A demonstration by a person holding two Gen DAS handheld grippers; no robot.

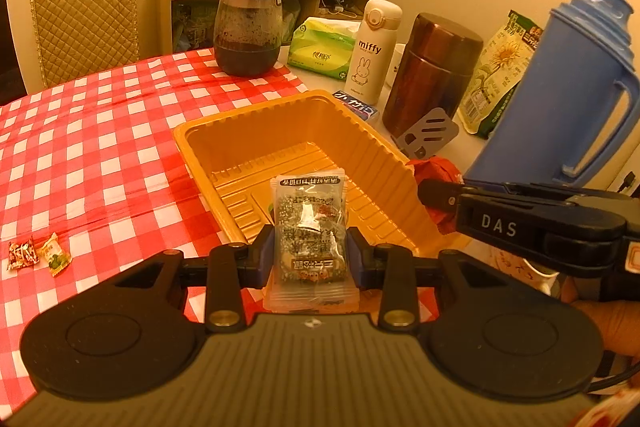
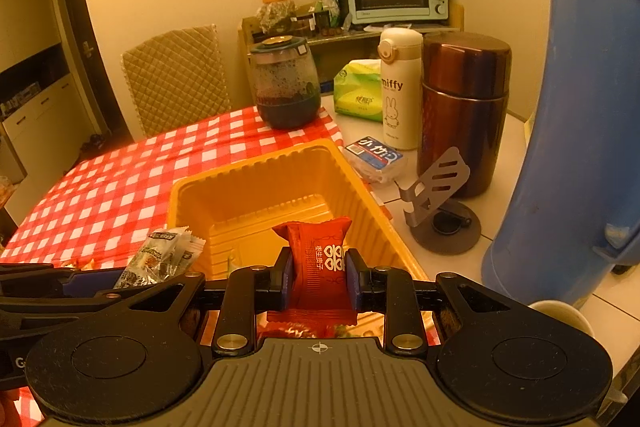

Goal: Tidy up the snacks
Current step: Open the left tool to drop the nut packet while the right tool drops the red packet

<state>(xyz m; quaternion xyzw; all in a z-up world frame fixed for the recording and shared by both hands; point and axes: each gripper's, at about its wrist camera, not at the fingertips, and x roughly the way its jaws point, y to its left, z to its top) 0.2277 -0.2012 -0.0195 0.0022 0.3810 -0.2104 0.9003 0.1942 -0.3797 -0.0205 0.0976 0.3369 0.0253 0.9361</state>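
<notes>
A yellow plastic tray [image 1: 208, 143] [image 2: 188, 199] sits empty on the red checked tablecloth. My left gripper [image 1: 310, 247] is shut on a clear silver snack packet [image 1: 308, 227], held upright over the tray's near edge; the same packet [image 2: 160, 259] shows at the left of the right wrist view. My right gripper [image 2: 316, 267] is shut on a red snack packet [image 2: 318, 263] above the tray's near rim. In the left wrist view the right gripper [image 1: 436, 197] comes in from the right with the red packet [image 1: 438, 167] partly hidden behind the tray wall.
Two small wrapped candies [image 1: 38, 253] lie on the cloth at the left. Behind and right of the tray stand a dark glass jar [image 1: 248, 31], a white miffy bottle [image 1: 370, 51], a brown flask [image 1: 430, 79], a grey phone stand [image 2: 440, 203], a tissue pack [image 2: 374, 157] and a tall blue thermos [image 2: 580, 147].
</notes>
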